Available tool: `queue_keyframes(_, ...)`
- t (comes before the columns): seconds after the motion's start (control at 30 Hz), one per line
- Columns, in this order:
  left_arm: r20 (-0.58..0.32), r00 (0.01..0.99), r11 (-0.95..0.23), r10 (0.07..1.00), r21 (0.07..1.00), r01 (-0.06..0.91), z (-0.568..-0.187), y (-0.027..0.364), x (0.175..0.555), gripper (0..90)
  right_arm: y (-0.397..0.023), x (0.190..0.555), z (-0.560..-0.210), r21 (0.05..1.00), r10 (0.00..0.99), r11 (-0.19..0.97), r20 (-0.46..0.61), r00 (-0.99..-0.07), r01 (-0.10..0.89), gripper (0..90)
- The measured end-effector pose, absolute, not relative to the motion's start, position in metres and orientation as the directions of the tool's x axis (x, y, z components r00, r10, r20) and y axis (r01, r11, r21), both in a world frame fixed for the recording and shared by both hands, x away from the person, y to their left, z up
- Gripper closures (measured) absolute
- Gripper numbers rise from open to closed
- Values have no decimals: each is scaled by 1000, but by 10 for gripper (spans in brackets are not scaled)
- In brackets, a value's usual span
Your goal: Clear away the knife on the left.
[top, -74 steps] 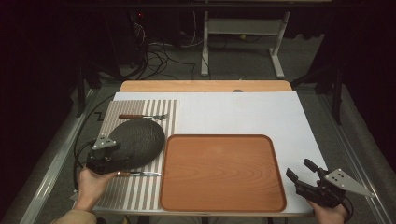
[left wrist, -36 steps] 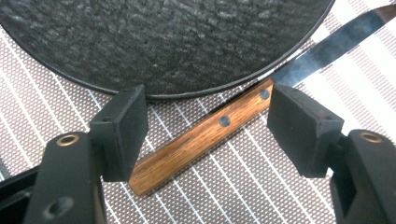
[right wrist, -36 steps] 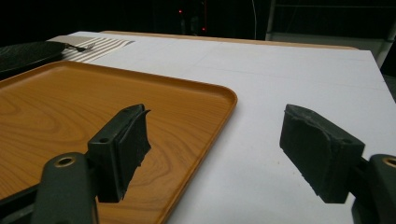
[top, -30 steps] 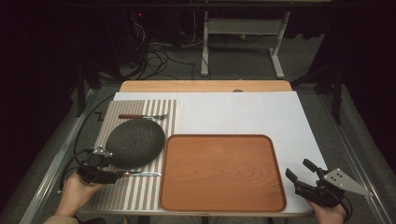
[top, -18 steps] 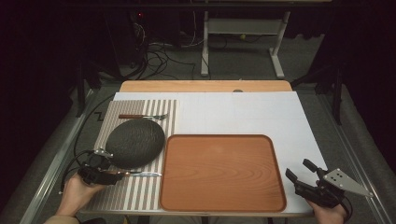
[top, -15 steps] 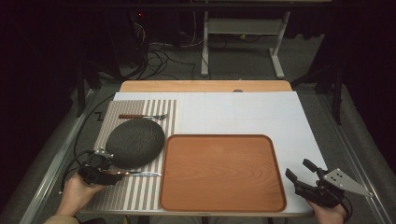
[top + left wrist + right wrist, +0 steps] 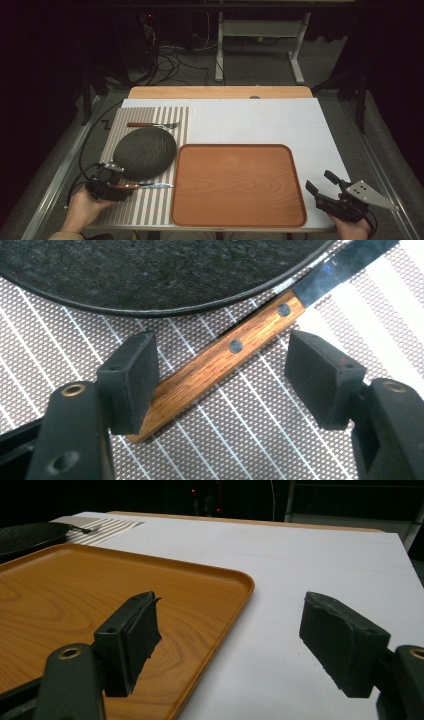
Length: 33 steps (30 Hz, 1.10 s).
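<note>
Left gripper (image 7: pixel 116 182), seen from the high view, has dropped from the dark plate (image 7: pixel 145 152) to the knife (image 7: pixel 145 185) on the striped placemat (image 7: pixel 150 117), so the knife looks next. Its own view shows open jaws straddling the wooden knife handle (image 7: pixel 220 365), not yet clamped. Right gripper (image 7: pixel 230 645) stays open, empty, beside the tray (image 7: pixel 75 595).

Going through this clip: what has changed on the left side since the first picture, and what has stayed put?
The left gripper has come off the plate, drawn back toward the person, and now sits at the knife, open jaws on either side of its wooden handle, not yet closed on it. Plate, knife, fork, tray and the open right gripper have stayed as they were.
</note>
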<state>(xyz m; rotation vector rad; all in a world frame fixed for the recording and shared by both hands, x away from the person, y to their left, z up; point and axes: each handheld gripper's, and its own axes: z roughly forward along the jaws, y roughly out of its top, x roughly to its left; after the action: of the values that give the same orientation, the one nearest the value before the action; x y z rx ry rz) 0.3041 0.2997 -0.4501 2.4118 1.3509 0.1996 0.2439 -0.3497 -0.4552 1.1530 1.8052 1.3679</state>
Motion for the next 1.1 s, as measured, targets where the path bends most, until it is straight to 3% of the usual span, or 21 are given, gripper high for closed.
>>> queue_keyframes(0.6,-31,567,-517,823,371,771,-451,291,297,299,-349,244,-455,954,894,96,43,-446,286,241)
queue_keyframes(1.1,-19,596,-545,803,381,747,-448,280,294,377,-349,244,-455,953,895,98,41,-445,286,242)
